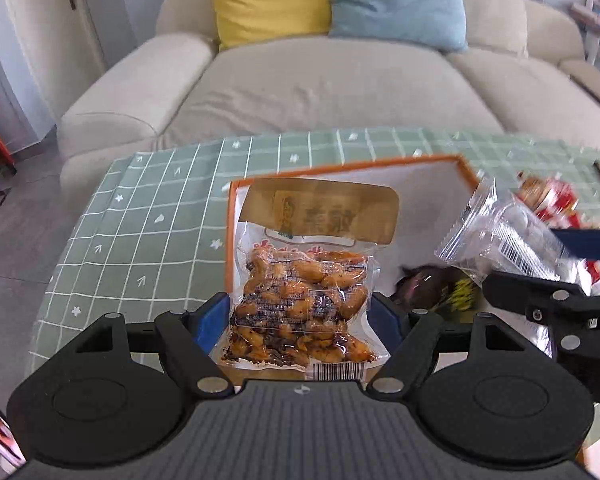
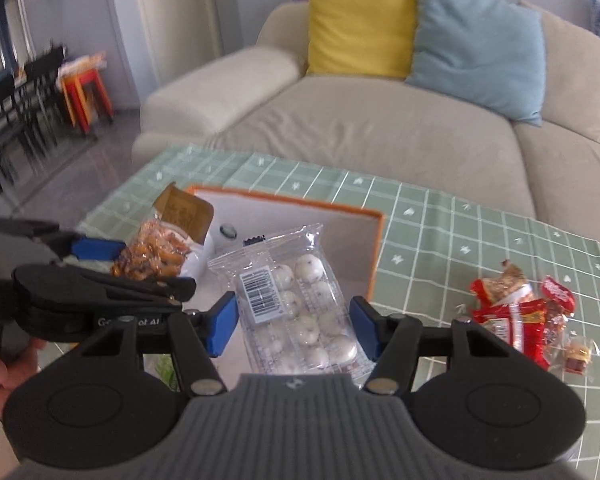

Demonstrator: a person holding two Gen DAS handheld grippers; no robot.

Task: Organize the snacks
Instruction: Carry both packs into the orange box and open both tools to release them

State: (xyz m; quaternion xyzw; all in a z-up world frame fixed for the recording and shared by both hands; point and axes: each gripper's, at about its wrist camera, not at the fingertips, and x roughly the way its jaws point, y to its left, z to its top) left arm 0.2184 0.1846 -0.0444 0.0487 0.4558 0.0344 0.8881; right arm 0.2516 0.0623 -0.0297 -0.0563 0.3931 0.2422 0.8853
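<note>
Both packets are held over the white, orange-rimmed open box (image 1: 466, 172) on the green checked tabletop (image 2: 460, 232). The left hand-held gripper (image 1: 302, 312) pinches a clear vacuum packet of brown glazed snacks (image 1: 300, 300). The right hand-held gripper (image 2: 294, 326) pinches a clear packet of white round sweets (image 2: 300, 304).

Inside the box lies at least one dark wrapped item (image 1: 424, 284).

Outstanding: red-wrapped snacks (image 2: 516, 316) remain on the tabletop outside the box. Task judged partly complete.

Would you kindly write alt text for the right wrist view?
The right gripper holds a clear pack of white sweets over an orange-rimmed box on a green checked tablecloth. Red snack packets lie to its right; a beige sofa stands behind.
</note>
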